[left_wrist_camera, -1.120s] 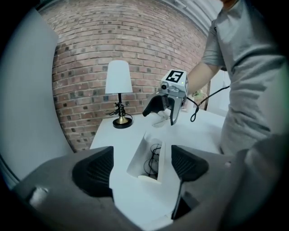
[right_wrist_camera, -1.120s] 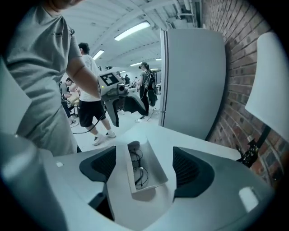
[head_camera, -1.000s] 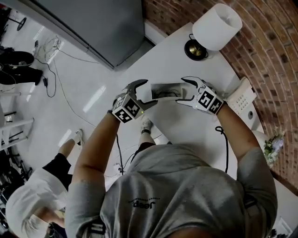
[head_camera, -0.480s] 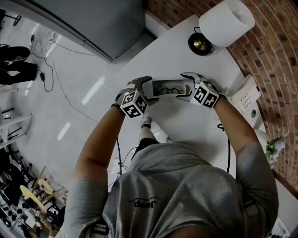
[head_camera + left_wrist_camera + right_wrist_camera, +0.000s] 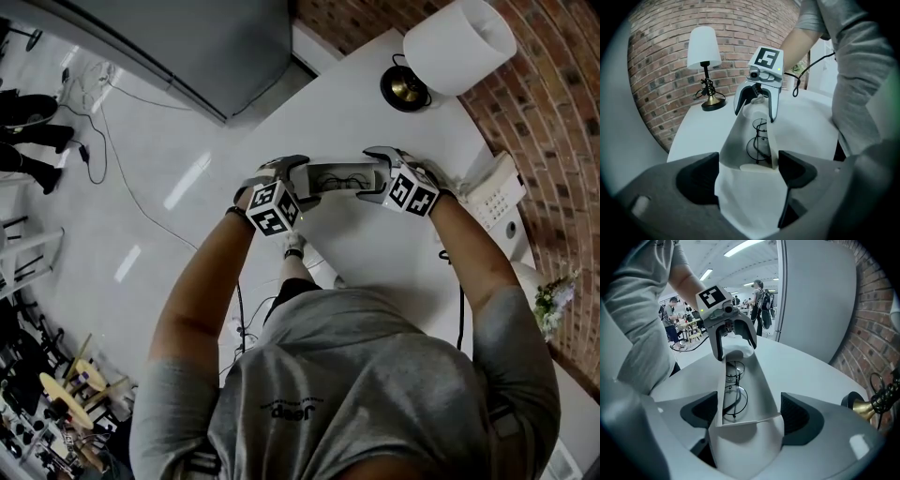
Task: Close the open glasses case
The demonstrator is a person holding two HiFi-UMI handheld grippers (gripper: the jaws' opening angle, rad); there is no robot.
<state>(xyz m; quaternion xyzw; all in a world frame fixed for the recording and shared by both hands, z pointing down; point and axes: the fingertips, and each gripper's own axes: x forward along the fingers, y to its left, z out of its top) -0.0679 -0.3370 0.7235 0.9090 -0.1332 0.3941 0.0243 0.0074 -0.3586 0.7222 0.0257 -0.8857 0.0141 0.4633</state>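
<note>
Nearest us, our two arms reach out over the white table (image 5: 375, 253). The left gripper (image 5: 298, 185) straddles the left end of the glasses case (image 5: 342, 178), its jaws set wide and pressing on the case's two walls. The right gripper (image 5: 375, 176) clasps the right end likewise. The case lies on the table between them, agape in a V, with wire-rimmed glasses (image 5: 732, 394) inside. Farther right sit a telephone (image 5: 489, 192) and a lamp (image 5: 448, 42) by the brick wall (image 5: 553, 112).
</note>
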